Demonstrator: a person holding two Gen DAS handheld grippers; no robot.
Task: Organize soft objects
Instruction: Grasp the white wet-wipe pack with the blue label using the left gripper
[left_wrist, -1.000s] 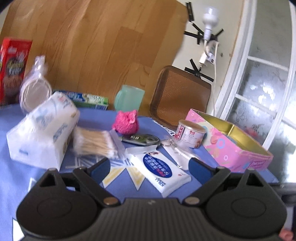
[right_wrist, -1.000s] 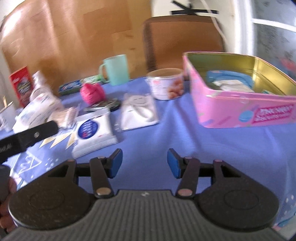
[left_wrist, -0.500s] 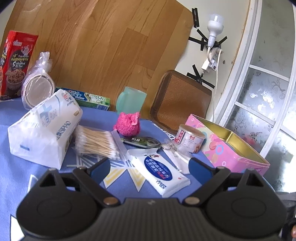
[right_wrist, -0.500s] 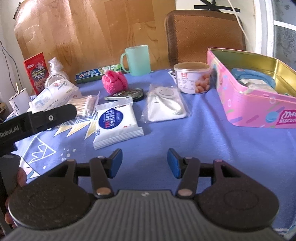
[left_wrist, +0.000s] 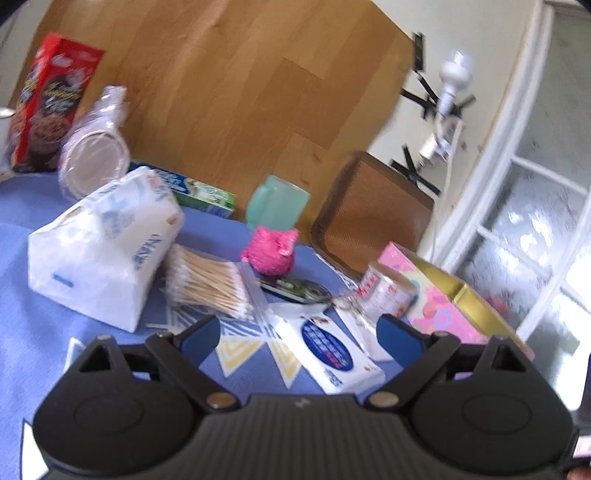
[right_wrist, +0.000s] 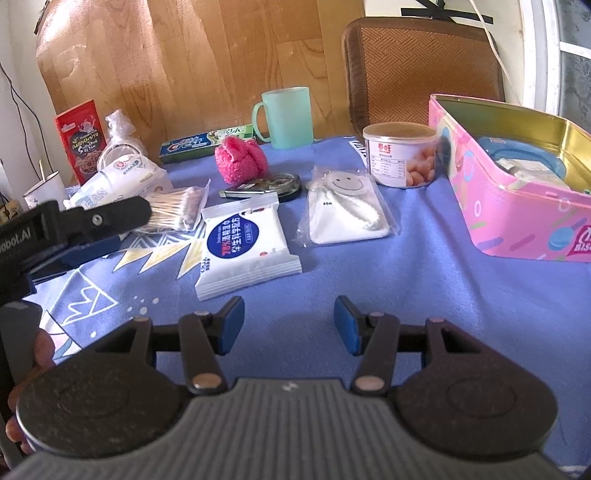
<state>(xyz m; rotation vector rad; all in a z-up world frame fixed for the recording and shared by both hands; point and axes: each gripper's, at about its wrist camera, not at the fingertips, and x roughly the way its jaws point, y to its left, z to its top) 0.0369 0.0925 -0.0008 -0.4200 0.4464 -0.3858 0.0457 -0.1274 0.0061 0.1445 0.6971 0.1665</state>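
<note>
Both the left gripper (left_wrist: 298, 332) and right gripper (right_wrist: 289, 325) hover wide and empty, so picking looks not yet begun; next, a descent onto the flat white wet-wipe pack with blue label (right_wrist: 245, 247) mid-table, bound for the pink biscuit tin (right_wrist: 517, 229) at the right edge.

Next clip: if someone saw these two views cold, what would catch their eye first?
Probably the open pink biscuit tin at the right edge of the blue tablecloth, its gold inside showing things already in it. Next, the fuzzy pink ball near the back, in front of the mint green mug. Nearest, the white wet-wipe pack lies just ahead of the open, empty right gripper; the left gripper is open too.
</note>
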